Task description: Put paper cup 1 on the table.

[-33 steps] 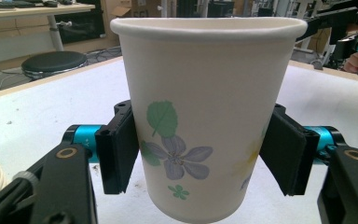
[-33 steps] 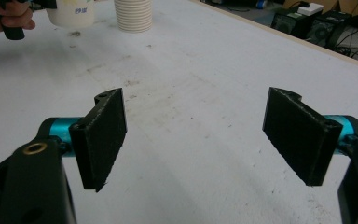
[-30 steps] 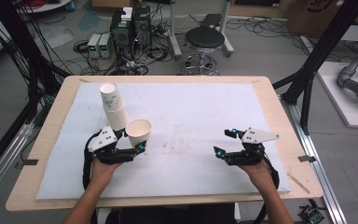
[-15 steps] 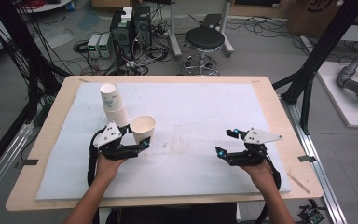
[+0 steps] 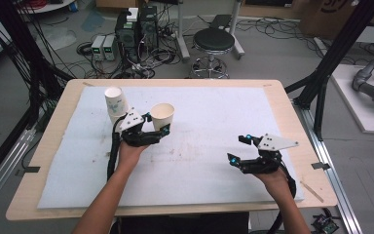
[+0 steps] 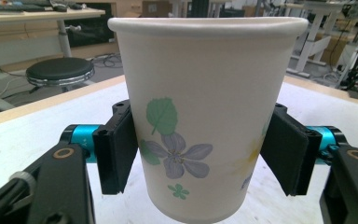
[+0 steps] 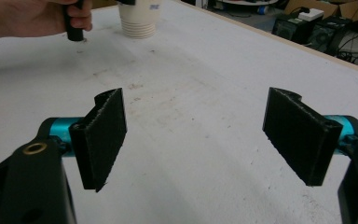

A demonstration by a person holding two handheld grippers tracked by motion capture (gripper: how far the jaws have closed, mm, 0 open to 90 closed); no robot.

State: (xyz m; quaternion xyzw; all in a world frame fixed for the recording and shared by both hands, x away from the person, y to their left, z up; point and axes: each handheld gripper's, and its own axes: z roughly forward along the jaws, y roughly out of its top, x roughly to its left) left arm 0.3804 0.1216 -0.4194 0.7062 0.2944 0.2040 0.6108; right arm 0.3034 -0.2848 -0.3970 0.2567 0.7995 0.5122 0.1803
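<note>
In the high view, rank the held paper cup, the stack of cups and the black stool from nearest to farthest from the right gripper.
From the right gripper:
1. Held paper cup, between the left gripper's jaws, left of centre on the table.
2. Stack of cups, farther left, near the table's far left corner.
3. Black stool, on the floor beyond the table's far edge.

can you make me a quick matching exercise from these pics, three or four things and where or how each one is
Things:
1. flowered paper cup
2. cup stack
3. right gripper
4. black stool

States:
a. on the floor beyond the table's far edge
b. jaws wide apart, nothing between them
c. upright, held between the left gripper's jaws
d. standing on the white mat, just left of the left gripper

Pairs: 1-c, 2-d, 3-b, 4-a
</note>
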